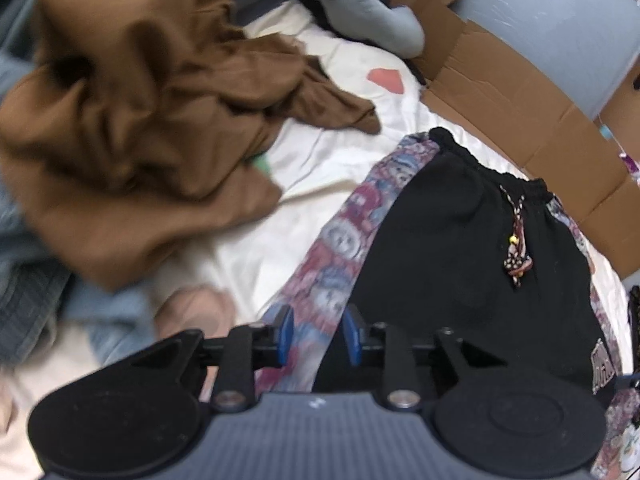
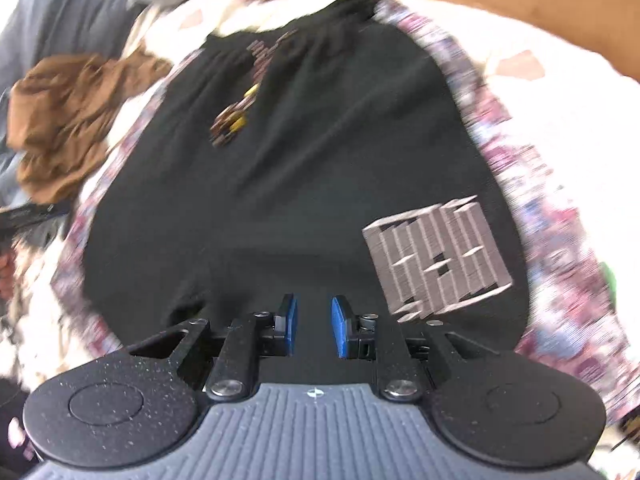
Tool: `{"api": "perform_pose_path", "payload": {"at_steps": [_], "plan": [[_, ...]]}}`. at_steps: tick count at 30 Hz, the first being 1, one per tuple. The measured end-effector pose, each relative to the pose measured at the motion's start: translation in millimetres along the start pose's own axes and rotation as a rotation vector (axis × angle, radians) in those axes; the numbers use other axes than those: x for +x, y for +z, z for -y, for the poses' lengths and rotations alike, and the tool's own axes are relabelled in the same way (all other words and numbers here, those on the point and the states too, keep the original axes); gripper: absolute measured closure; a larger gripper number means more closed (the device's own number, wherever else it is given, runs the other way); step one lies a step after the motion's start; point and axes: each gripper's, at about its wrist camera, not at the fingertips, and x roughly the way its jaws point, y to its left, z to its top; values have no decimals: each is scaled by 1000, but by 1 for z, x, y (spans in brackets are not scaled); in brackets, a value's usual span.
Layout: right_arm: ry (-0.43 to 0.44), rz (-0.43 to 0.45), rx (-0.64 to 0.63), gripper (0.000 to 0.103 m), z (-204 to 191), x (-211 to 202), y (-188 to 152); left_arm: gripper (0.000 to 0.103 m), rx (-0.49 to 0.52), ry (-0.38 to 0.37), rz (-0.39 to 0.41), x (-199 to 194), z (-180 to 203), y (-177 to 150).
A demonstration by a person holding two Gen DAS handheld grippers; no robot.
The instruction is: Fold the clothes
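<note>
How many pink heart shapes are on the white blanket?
3 that I can see. One pink heart lies beyond the brown garment. The right wrist view shows another right of the black shorts, and one upper left. Clothes may hide more.

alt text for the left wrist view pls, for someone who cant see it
The left gripper, jaws slightly apart and pinching nothing, hangs over black shorts with patterned side stripes and a tied drawstring, spread on a white bedsheet. A crumpled brown garment lies to the left, flattened cardboard at the upper right.
</note>
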Motion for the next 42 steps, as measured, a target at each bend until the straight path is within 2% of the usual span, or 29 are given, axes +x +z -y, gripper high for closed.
{"api": "perform_pose_path", "payload": {"at_steps": [2,7,17,22,28,39,40,42], "plan": [[-20,53,18,82,13,-1,7,71,17,5,2,9,8,9],[-62,156,84,66,44,-1,21,66,85,0,-3,31,26,29],[-169,254,69,65,95,14,44,65,156,104,-30,85,35,56],[-217,289,82,65,125,28,54,65,147,103,-46,102,30,59],[-221,281,109,65,148,45,62,64,160,105,-32,111,30,52],[-195,256,44,65,137,57,74,67,278,110,-41,111,49,40],[-195,252,32,65,135,59,74,70,278,108,-43,111,49,41],[-202,247,8,68,132,61,74,85,288,112,-47,111,49,41]]}}
